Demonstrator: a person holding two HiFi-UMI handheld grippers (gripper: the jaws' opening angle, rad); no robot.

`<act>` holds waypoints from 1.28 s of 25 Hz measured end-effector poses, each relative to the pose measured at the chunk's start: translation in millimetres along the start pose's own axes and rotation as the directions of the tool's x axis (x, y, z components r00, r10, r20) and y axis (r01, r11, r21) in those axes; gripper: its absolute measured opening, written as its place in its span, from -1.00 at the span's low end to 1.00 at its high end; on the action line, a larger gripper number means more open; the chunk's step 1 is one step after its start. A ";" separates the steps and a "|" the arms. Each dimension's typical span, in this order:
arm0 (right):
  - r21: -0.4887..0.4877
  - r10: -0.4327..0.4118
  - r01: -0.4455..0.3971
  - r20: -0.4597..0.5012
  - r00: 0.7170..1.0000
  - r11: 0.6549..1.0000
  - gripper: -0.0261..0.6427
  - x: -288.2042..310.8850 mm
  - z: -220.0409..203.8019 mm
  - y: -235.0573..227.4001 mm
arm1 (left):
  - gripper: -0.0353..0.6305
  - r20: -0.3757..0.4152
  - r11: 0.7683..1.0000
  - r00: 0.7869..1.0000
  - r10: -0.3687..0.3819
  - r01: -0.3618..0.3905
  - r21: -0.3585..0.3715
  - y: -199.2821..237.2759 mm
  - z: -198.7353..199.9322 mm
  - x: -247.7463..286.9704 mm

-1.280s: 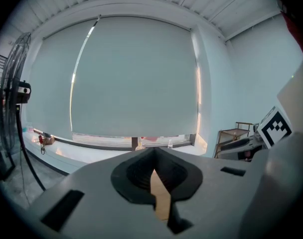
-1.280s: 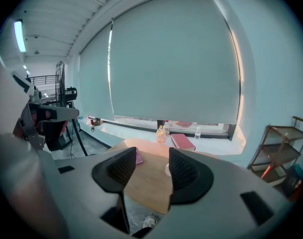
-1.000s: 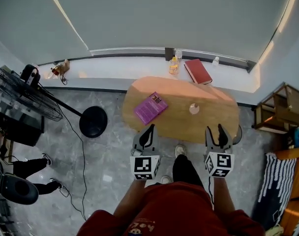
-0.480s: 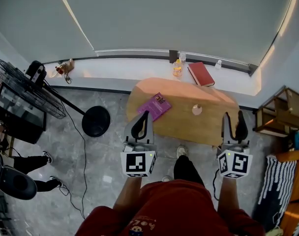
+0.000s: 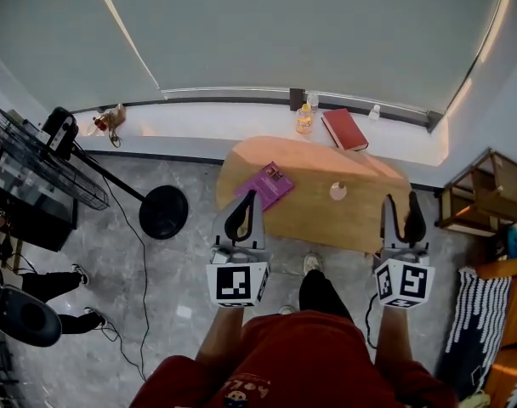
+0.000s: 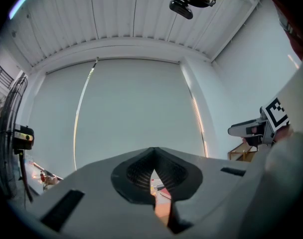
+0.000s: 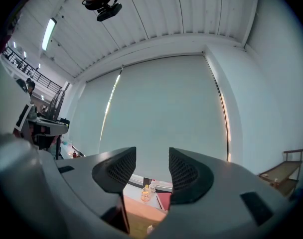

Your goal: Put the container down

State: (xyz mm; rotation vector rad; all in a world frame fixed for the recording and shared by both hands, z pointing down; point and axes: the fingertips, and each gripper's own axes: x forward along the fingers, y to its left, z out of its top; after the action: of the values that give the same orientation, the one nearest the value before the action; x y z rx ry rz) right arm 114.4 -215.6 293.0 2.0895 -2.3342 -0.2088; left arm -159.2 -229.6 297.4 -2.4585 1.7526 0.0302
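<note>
A small clear container (image 5: 338, 191) stands alone on the oval wooden table (image 5: 360, 221), with no gripper touching it. My left gripper (image 5: 248, 199) hovers over the table's near left edge beside a purple book (image 5: 265, 185); its jaws meet at the tips and hold nothing. In the left gripper view the left gripper (image 6: 153, 151) is closed to a slit. My right gripper (image 5: 400, 201) is held at the table's near right end, open and empty. The right gripper view shows the right gripper (image 7: 152, 157) with a wide gap and the container (image 7: 150, 228) low in the frame.
On the window sill behind the table are a yellow bottle (image 5: 303, 121), a red book (image 5: 343, 129) and a small clear bottle (image 5: 374, 110). A standing fan (image 5: 37, 170) with a round black base (image 5: 163, 212) is at the left. A wooden shelf (image 5: 488, 189) is at the right.
Both grippers have spread apart and moved forward over the second: the right one swung out to the table's right end, the left one shifted slightly left. Little differs since half a second ago.
</note>
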 end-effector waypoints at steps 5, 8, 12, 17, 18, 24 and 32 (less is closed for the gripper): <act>-0.008 -0.001 0.001 0.000 1.000 1.000 -0.38 1.1 -0.2 0.4 | -0.88 -0.008 1.000 1.000 -0.004 0.004 0.000 -0.6 -1.2 2.2; -0.005 -0.017 0.017 -0.010 1.000 1.000 -0.49 1.2 -5.2 -2.7 | -0.88 -0.012 1.000 1.000 -0.011 0.011 0.004 -3.1 -1.7 4.2; -0.011 -0.034 0.034 -0.016 0.999 0.999 -0.71 0.8 -8.6 -2.0 | -0.88 -0.008 1.000 1.000 -0.003 0.003 -0.002 -0.4 -3.9 3.3; 0.020 -0.033 0.033 -0.027 0.999 0.999 -0.93 4.6 -9.0 -0.6 | -0.88 -0.014 1.000 1.000 -0.006 0.006 -0.017 1.7 -3.9 2.2; 0.017 -0.030 0.031 -0.027 0.999 0.999 -0.93 5.0 -7.9 0.1 | -0.88 -0.012 1.000 1.000 -0.005 0.005 -0.021 1.8 -3.5 1.6; -0.016 -0.009 0.009 -0.021 1.000 1.000 -0.93 6.1 -2.7 4.1 | -0.88 -0.012 1.000 1.000 0.000 0.000 -0.029 1.3 -4.8 -1.6; -0.025 -0.005 0.005 -0.023 1.000 1.000 -0.93 8.5 1.5 2.5 | -0.88 -0.020 1.000 1.000 -0.018 0.018 -0.022 -2.4 -0.1 2.5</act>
State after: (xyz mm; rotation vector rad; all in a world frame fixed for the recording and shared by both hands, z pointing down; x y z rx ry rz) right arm 110.7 -223.6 291.1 2.0754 -2.3014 -0.2114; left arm -156.1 -231.1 297.5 -2.4982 1.7467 0.0234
